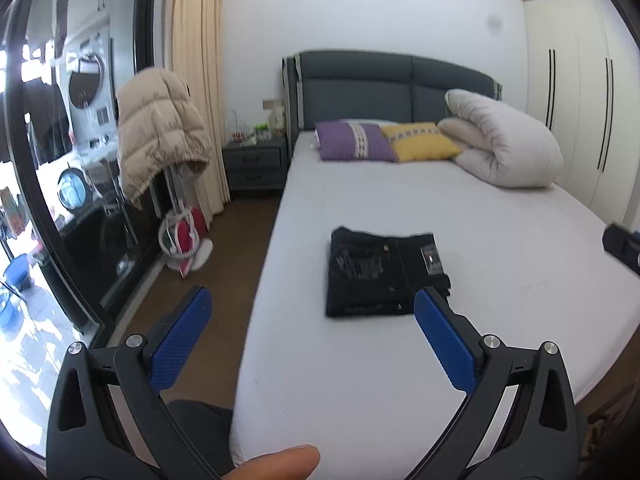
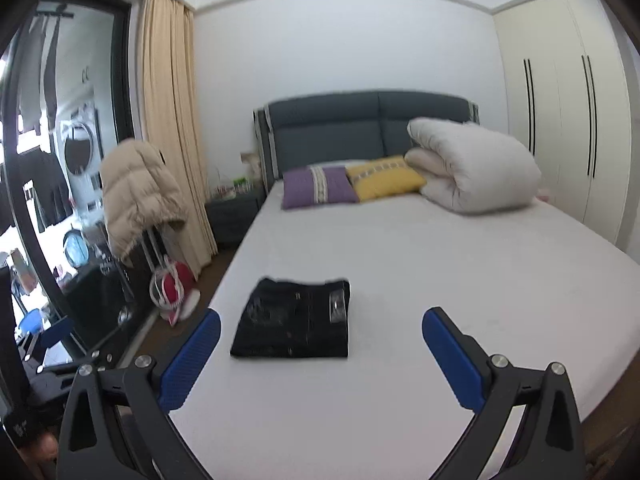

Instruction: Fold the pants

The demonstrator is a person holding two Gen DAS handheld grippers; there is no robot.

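Pants: the black pants (image 2: 294,320) lie folded into a compact rectangle on the white bed (image 2: 460,280), on the side toward the window, well short of the pillows.
Long axis: the folded bundle runs across the bed, its wider side facing both grippers; the waistband label sits at its right end.
Left gripper: the left gripper (image 1: 312,308) has its fingers spread wide, nothing between the blue pads (image 1: 178,344), which hang over the near edge of the bed.
Right gripper: the right gripper (image 2: 320,332) is fully open and empty, held clear above the sheet.
Which way from the fingers: in both wrist views the pants lie ahead and below. From the right gripper they sit left of centre, closer to its left finger; from the left gripper they sit right of centre, the right pad overlapping the bundle's near right corner in the view.
Nearer hand: neither looks clearly closer; I cannot tell.
Task state: by my judgement the fold looks finished, with both grippers apart from the cloth.
Next: if anything remains, it would be a short reach forward and down to square the edges.
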